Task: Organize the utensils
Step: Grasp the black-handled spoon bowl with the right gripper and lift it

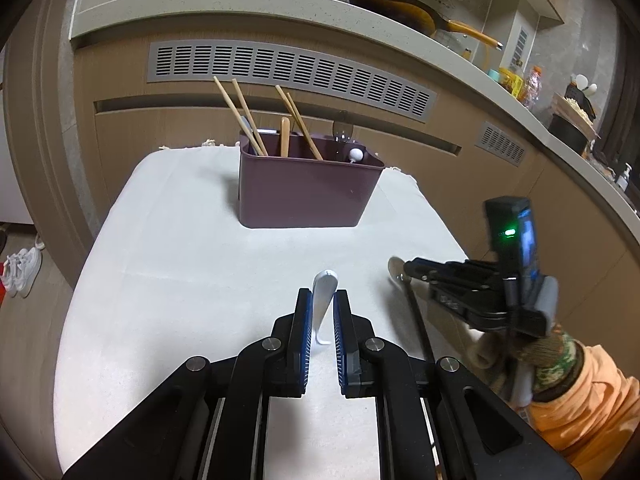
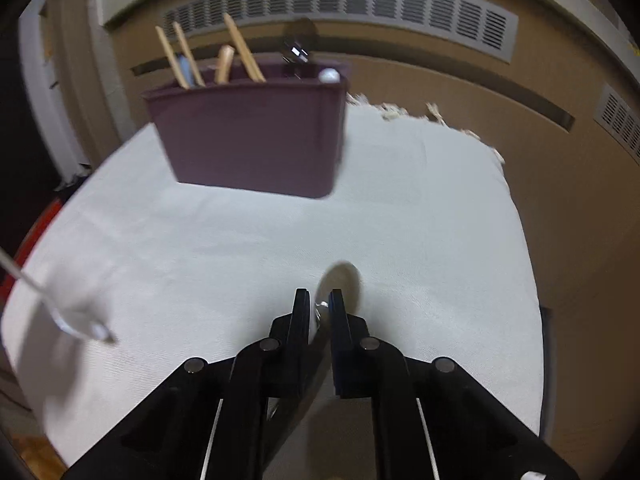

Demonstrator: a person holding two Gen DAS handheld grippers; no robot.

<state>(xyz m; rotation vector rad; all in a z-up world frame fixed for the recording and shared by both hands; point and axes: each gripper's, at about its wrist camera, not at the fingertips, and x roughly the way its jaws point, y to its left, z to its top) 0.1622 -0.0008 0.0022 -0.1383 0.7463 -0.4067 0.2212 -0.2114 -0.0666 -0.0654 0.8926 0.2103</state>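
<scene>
My left claw [image 1: 323,308] is closed on a white spoon [image 1: 325,304], handle tip forward, above the cloth-covered counter [image 1: 180,260]. My right claw [image 2: 319,307] pinches the neck of a dark-handled metal spoon [image 2: 340,280], its bowl jutting past the tips. The maroon utensil caddy [image 1: 304,188] stands near the far edge, holding wooden chopsticks [image 1: 240,116] and other utensils. Bare cloth lies open between both claws and the caddy. The right view is blurred; the counter's right edge falls near that claw.
</scene>
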